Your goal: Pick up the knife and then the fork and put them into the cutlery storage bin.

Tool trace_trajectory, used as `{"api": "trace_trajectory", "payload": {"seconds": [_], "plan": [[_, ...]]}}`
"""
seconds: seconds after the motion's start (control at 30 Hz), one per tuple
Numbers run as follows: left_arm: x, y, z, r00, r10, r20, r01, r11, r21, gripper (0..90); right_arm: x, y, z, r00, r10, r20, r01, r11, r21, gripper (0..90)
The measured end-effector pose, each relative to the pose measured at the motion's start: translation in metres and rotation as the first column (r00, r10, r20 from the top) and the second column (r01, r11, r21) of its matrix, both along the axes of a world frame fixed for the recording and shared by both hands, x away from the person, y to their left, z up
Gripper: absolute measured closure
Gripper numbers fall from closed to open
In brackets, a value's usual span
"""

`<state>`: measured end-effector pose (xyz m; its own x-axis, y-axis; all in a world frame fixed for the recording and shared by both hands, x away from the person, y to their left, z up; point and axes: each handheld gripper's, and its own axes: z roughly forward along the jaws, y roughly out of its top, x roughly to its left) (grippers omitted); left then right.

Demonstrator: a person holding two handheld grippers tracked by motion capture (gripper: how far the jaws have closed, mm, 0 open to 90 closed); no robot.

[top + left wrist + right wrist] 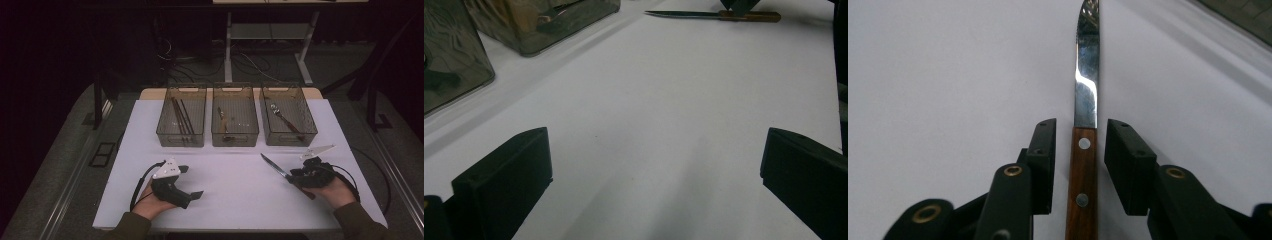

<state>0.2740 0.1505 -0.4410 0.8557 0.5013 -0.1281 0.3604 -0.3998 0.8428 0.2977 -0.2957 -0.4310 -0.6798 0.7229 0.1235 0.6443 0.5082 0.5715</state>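
Wood and steel make up the knife (1083, 150) lying flat on the white table (235, 195), at the person's right, its blade tip aimed toward the far bins. The right gripper (1079, 165) straddles its riveted wooden handle, jaws narrowly apart with a sliver of gap on each side, so nothing is clamped yet. I judge the handle the place to hold: it is flat-sided, stiff and grippy, while the polished blade looks slick and thin. The knife seems light, but held by the handle alone it may droop at the tip, so a grip close to the blade would steady it. The left gripper (172, 185) rests on the table well apart, jaws wide and empty. Beyond stand three clear bins, the middle bin (235, 131) already holding another knife.
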Motion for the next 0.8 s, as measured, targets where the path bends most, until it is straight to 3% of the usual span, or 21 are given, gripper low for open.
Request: {"api": "trace_trajectory", "payload": {"seconds": [0.33,0.5,0.6,0.67,0.8], "plan": [[0.000,-0.001,0.000,1.0000,-0.002,-0.001,0.002,1.0000,0.002,0.0,0.002,0.008,-0.004,0.9997,0.025,-0.002,-0.025,0.994,-0.106,75.1],[0.000,-0.001,-0.001,1.0000,-0.003,-0.003,0.003,1.0000,0.004,0.0,0.011,0.014,0.000,0.9968,0.049,-0.063,-0.058,0.986,-0.157,75.5],[0.000,-0.002,-0.001,1.0000,-0.005,-0.005,0.005,1.0000,0.004,0.0,0.019,0.021,0.004,0.9904,0.067,-0.121,-0.092,0.973,-0.212,75.5],[0.000,-0.002,-0.001,1.0000,-0.005,-0.005,0.005,1.0000,0.005,0.0,0.025,0.028,0.007,0.9836,0.076,-0.163,-0.117,0.959,-0.259,75.5],[0.000,-0.002,-0.001,1.0000,-0.005,-0.005,0.005,1.0000,0.002,0.0,0.037,0.040,0.010,0.9635,0.075,-0.257,-0.161,0.930,-0.330,75.4]]}}
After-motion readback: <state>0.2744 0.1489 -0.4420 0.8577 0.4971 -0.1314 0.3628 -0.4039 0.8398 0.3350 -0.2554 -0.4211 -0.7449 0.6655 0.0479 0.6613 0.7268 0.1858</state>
